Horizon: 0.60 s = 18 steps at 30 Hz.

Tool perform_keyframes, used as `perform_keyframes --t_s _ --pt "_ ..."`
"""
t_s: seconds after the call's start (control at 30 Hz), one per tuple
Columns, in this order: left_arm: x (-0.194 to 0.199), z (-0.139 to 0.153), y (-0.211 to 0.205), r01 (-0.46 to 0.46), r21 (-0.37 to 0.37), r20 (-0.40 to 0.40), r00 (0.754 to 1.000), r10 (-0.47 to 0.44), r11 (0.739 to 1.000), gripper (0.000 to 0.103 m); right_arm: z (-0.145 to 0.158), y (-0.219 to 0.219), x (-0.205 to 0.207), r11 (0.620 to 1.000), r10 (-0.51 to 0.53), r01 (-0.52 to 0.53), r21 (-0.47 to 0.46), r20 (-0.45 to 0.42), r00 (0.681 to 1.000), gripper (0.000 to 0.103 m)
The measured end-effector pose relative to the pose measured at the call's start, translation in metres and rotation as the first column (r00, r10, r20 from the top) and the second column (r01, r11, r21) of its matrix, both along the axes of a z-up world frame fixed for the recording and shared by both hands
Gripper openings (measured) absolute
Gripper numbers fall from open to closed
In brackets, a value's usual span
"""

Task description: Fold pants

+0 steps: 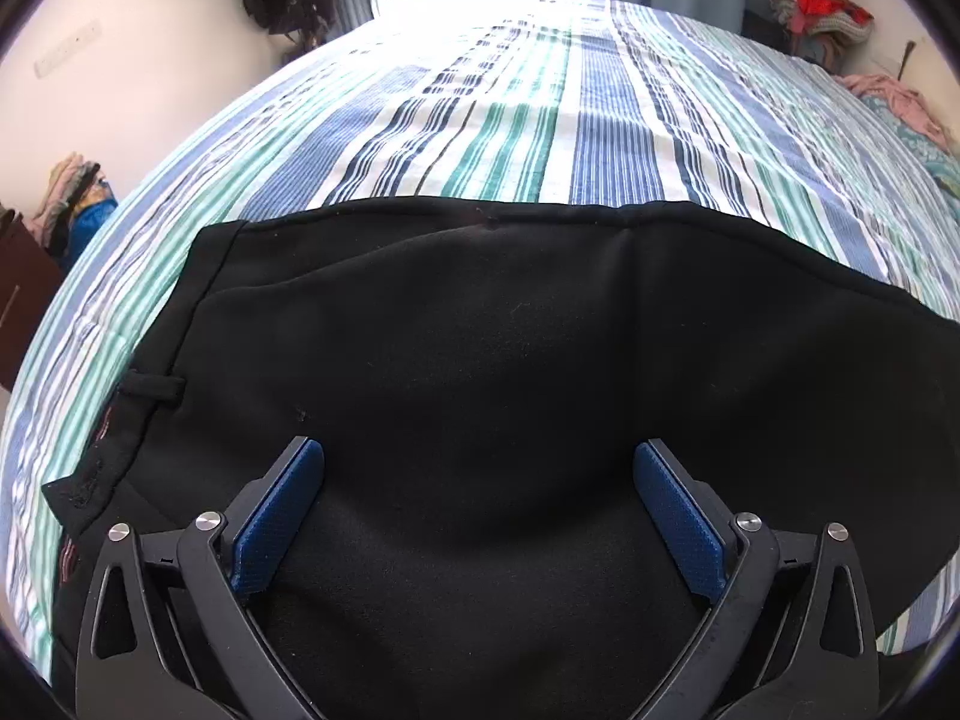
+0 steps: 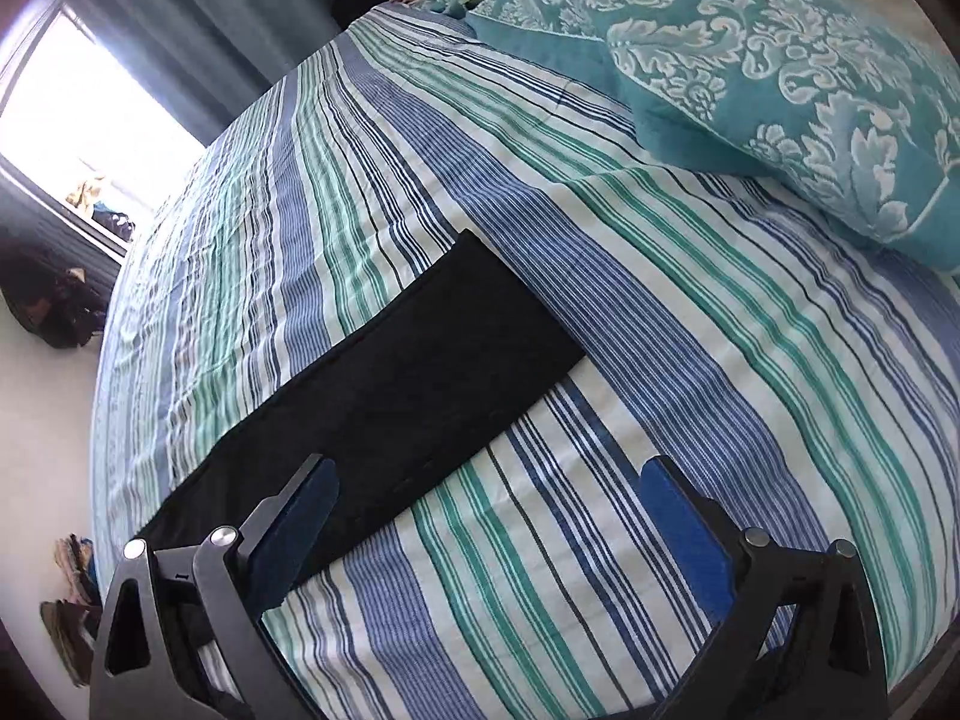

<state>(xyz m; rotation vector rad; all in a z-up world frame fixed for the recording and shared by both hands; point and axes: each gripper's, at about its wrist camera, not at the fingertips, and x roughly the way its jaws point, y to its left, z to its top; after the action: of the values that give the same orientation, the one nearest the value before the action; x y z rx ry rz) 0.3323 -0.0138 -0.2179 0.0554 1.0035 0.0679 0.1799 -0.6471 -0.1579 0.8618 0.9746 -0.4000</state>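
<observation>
Black pants point(image 1: 480, 348) lie flat on the striped bed sheet point(image 1: 510, 120). In the left wrist view the waistband with a belt loop point(image 1: 153, 387) is at the left. My left gripper point(image 1: 479, 462) hovers over the wide upper part, open, nothing between its blue pads point(image 1: 282, 516). In the right wrist view the legs of the black pants point(image 2: 408, 396) stretch away as a long strip to the hem point(image 2: 516, 294). My right gripper point(image 2: 489, 480) is open above the near edge of the leg and the striped bed sheet point(image 2: 660, 360), holding nothing.
A teal patterned pillow point(image 2: 780, 72) lies at the head of the bed, with pinkish clothes point(image 1: 894, 102) beyond it. A bright window point(image 2: 78, 138) and curtains stand past the far edge. Piles of clothes point(image 1: 72, 204) sit on the floor by the wall.
</observation>
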Motion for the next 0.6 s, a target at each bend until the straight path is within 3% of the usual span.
perform_keyframes --t_s 0.1,0.2,0.3,0.33,0.37,0.43,0.6 --pt "0.0 -0.002 0.0 0.0 -0.01 0.017 1.0 0.0 1.0 0.103 -0.01 0.013 -0.036 0.968 0.017 -0.037 0.249 0.082 0.996 0.101" --pt "0.001 -0.001 -0.002 0.0 -0.007 0.024 1.0 0.0 1.0 0.103 -0.031 0.04 -0.083 0.943 0.082 -0.081 0.324 0.008 0.997 0.101" --pt "0.002 -0.001 -0.002 -0.001 -0.006 0.024 1.0 0.001 1.0 0.103 -0.059 0.034 -0.134 0.982 0.054 -0.018 0.187 -0.19 0.98 0.099" --pt "0.0 -0.001 -0.002 -0.001 -0.004 0.025 1.0 0.001 1.0 0.103 -0.063 0.025 -0.15 0.991 0.005 0.027 0.13 -0.233 0.972 0.093" --pt "0.0 -0.001 -0.002 -0.001 -0.002 0.025 1.0 0.001 1.0 0.103 -0.059 0.02 -0.161 0.992 -0.028 0.052 0.118 -0.194 0.981 0.087" --pt "-0.001 -0.001 -0.003 -0.001 0.001 0.028 1.0 0.001 1.0 0.103 -0.037 0.018 -0.161 0.998 -0.066 0.068 0.005 -0.182 0.981 0.088" --pt "-0.003 -0.002 -0.004 -0.003 0.01 0.039 0.999 0.003 1.0 0.103 0.002 0.006 -0.074 0.991 0.078 -0.084 -0.106 -0.053 0.996 0.094"
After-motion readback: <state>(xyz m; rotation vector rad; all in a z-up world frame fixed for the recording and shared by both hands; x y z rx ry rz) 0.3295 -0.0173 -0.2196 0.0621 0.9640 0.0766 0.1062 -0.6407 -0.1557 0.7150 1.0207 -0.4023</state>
